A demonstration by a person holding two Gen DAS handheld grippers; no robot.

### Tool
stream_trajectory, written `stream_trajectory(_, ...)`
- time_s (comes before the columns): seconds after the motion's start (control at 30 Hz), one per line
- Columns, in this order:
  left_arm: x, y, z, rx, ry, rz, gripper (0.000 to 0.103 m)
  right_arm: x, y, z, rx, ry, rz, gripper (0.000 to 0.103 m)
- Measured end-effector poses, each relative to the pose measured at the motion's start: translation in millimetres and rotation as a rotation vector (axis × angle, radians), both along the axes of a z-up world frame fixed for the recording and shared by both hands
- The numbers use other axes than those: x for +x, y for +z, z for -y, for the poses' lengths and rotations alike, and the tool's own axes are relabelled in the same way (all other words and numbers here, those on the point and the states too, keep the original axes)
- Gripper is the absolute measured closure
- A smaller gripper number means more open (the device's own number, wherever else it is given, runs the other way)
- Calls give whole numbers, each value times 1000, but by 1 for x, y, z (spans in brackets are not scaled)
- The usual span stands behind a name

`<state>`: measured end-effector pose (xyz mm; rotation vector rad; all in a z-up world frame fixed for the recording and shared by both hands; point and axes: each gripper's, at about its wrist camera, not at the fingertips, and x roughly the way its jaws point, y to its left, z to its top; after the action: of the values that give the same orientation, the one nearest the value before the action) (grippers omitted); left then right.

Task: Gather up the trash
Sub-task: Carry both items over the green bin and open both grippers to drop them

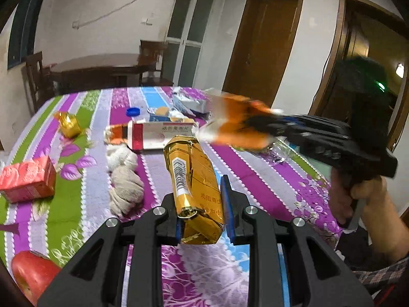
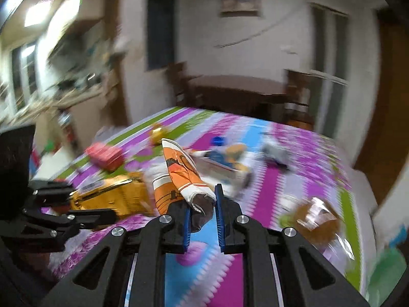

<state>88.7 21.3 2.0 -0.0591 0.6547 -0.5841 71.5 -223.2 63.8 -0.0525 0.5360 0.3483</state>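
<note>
I'm clamping my left gripper (image 1: 202, 204) on the gold pack (image 1: 193, 179), long axis pointing away over the tablecloth (image 1: 255, 163) | right gripper (image 2: 203, 209) pinching the orange wrapper (image 2: 179, 174), seemingly angled up-left.

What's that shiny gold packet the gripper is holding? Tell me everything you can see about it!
The shiny gold foil packet is a long, crinkly, box-shaped pack in golden wrapping. One side carries a white label with a black barcode, and there is dark printed writing lower down. Its near end is folded and crumpled. The left gripper is shut on that near end, blue pads pressing both sides, so the packet sticks out forward, tilted, above the striped purple, green and blue tablecloth.
</note>
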Motion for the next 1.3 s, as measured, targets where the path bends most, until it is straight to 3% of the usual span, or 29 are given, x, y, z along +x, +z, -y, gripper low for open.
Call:
stream_trajectory(0.17,0,-2,8,-8,6,-42,80,-37,-4,74,162,-235,-8,86)
stream_trajectory(0.4,-4,1,59,-3,-79,-50,80,-106,-12,151,219,-458,28,86)
stream_trajectory(0.67,0,11,179,25,-301,-41,80,-193,-14,281,236,-801,25,86)
stream_trajectory(0.83,5,20,267,51,-473,-8,80,-228,-17,346,212,-924,-7,86)
stream_trajectory(0.97,11,16,339,117,-546,29,80,-235,-22,386,189,-980,-48,86)
stream_trajectory(1.07,23,7,384,136,-578,-12,80,-230,-28,418,208,-1010,-94,86)
stream_trajectory(1.3,39,-15,439,213,-587,-55,80,-165,-46,436,122,-996,-236,86)
